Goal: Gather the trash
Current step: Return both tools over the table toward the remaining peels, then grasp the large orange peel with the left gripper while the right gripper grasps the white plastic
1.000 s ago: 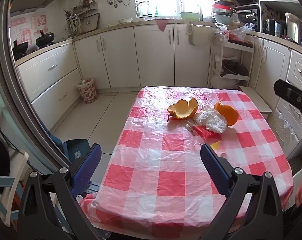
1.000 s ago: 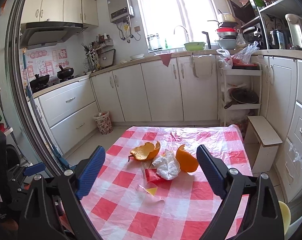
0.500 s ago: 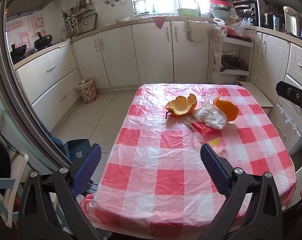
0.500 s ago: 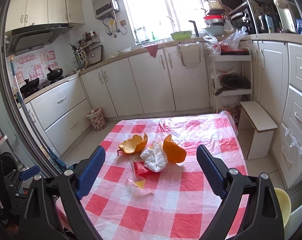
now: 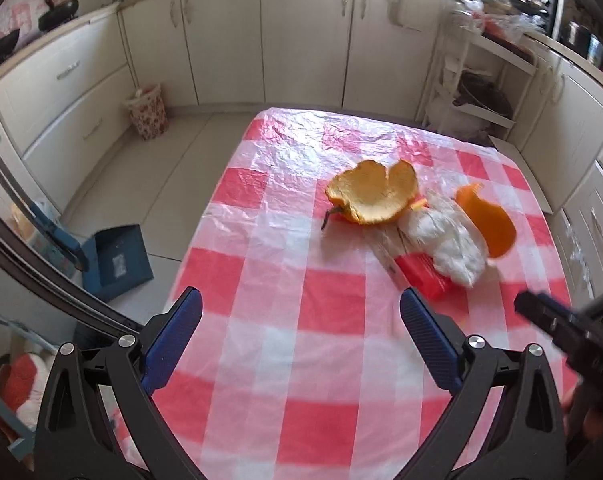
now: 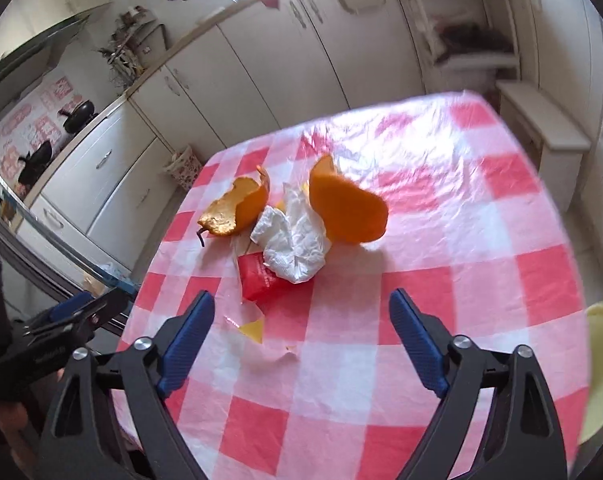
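Straight ahead of my right gripper [image 6: 301, 336], just past its tips, sits the trash pile on the checked tablecloth [image 6: 441, 280]: red wrapper [image 6: 257, 276] nearest, crumpled tissue [image 6: 293, 240] on top of it, two orange peels [image 6: 347, 208] behind, plus a small yellow scrap [image 6: 253, 326] almost btwn the tips. Jaws have just been closing a bit but are spread wide w/ nothing btwn them. My left gripper [image 5: 301, 336] is also spread & empty; from it the pile lies up & to the right, w/ the big peel [image 5: 375, 198] farthest left. Wrapper's long side runs diagonally away from me, toward the left peel. I'd say the right hand is nearer & better lined up; it needs only go fwd & down. Bin [image 5: 147, 110] is on the floor by the cupboards, well apart.
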`<action>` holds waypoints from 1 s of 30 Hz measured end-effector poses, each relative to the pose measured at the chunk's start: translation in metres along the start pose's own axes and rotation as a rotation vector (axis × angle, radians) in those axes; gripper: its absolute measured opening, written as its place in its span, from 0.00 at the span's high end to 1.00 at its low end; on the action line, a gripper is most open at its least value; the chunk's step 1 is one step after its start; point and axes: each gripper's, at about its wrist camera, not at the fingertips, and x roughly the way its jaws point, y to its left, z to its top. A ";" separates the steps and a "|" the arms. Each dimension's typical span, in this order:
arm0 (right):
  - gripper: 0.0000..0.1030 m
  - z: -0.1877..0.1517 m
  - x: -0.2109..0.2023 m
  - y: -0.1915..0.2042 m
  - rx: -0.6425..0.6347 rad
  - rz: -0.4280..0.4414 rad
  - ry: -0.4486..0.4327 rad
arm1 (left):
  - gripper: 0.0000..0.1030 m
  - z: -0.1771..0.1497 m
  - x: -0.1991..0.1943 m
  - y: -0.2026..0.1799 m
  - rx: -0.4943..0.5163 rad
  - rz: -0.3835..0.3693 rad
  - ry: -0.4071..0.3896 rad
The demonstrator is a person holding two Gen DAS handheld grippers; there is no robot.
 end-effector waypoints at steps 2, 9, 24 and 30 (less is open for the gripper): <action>0.25 0.005 0.012 -0.007 0.054 0.012 0.022 | 0.08 0.014 0.024 0.002 -0.050 -0.007 0.018; 0.25 0.020 0.035 -0.018 0.144 0.044 0.050 | 0.08 0.044 0.080 0.003 -0.157 -0.082 0.067; 0.89 0.032 0.032 -0.017 0.148 0.168 0.089 | 0.77 0.072 0.133 -0.029 -0.040 -0.040 0.099; 0.91 0.034 0.007 -0.020 0.103 0.178 0.073 | 0.85 0.070 0.105 -0.017 -0.071 -0.071 0.070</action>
